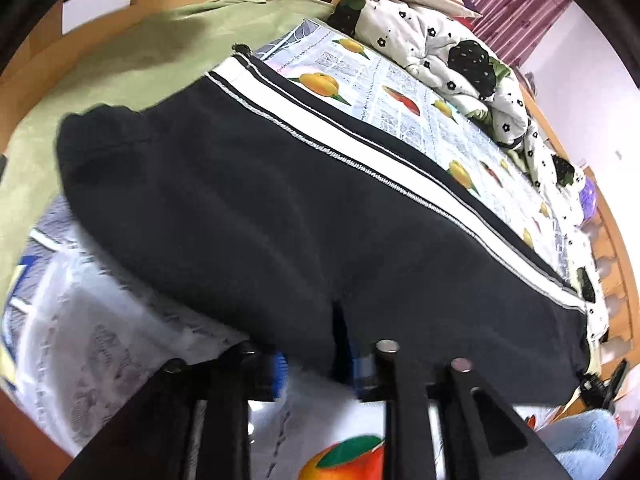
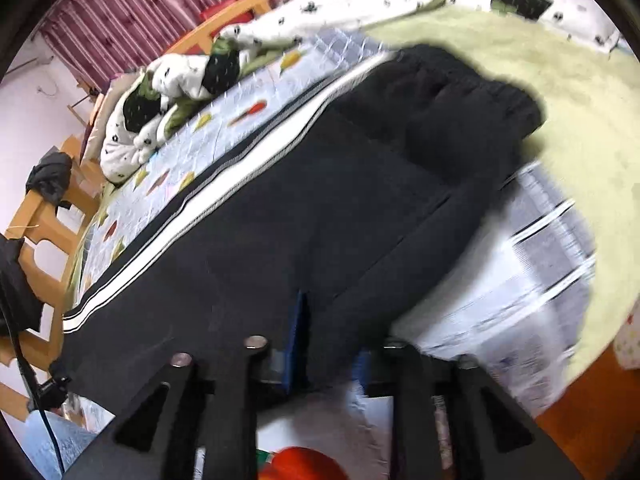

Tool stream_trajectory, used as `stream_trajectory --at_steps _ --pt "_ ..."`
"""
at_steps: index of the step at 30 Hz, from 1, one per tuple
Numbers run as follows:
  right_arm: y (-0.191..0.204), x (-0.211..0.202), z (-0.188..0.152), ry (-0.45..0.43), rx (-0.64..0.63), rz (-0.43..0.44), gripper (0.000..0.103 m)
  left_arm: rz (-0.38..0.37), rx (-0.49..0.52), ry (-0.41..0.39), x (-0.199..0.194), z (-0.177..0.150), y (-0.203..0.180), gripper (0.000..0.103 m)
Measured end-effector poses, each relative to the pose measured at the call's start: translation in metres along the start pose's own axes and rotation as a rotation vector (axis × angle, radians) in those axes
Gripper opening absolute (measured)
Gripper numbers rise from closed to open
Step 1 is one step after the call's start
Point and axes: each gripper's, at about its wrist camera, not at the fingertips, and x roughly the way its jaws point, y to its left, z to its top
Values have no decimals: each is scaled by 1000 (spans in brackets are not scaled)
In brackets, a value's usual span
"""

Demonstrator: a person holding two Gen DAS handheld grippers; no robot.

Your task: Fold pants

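Observation:
Black pants with a white side stripe lie spread on the bed. My left gripper is shut on the near edge of the pants, the fabric pinched between its blue pads. In the right wrist view the same pants stretch away, waistband at the far right. My right gripper is shut on the near edge of the pants too, black cloth running down between its pads. Both grippers hold the edge slightly lifted.
A fruit-print sheet covers the bed, with a green blanket at one end. A black-and-white floral quilt is bunched along the far side. A wooden bed frame rings the mattress. Dark red curtains hang behind.

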Motion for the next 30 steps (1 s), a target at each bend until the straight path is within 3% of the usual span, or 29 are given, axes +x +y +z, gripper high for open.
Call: stream_trajectory --at_steps 1,2,3,6,8,9,10,12,14,17,19,22,24,30 --pt "-9 -8 4 -43 18 -38 56 18 13 -14 -3 -3 1 46" --pt "-18 -12 8 -74 40 -55 61 60 35 -48 -10 -7 1 64" --pt "-26 -13 13 -95 65 -59 62 89 48 -73 -15 -10 2 69" --pt "-53 -2 35 -124 163 -43 62 142 80 -136 -26 -22 5 69" --pt "-64 18 51 -77 223 -33 60 150 61 -147 -31 -25 9 69" --pt "-68 25 58 -70 243 -31 44 157 47 -150 -33 -26 10 69" --pt "-67 26 64 -98 226 -33 17 158 38 -155 -35 -26 11 69" --pt "-59 18 75 -142 139 -61 14 155 25 -181 -45 -24 10 69" --pt "-60 4 80 -219 159 -28 13 131 38 -211 -54 -23 5 69" --pt "-62 15 84 -145 172 -69 18 140 78 -243 -62 -16 -3 69" --pt "-54 22 81 -77 107 -159 30 158 105 -237 -65 -8 -10 69" --pt "-45 -2 66 -119 41 -272 47 174 137 -248 -72 -1 -20 69" --pt "-38 -18 60 -136 12 -313 48 159 148 -258 -73 5 -24 69" --pt "11 -50 65 -151 -85 -320 48 130 156 -252 -62 38 -36 69"
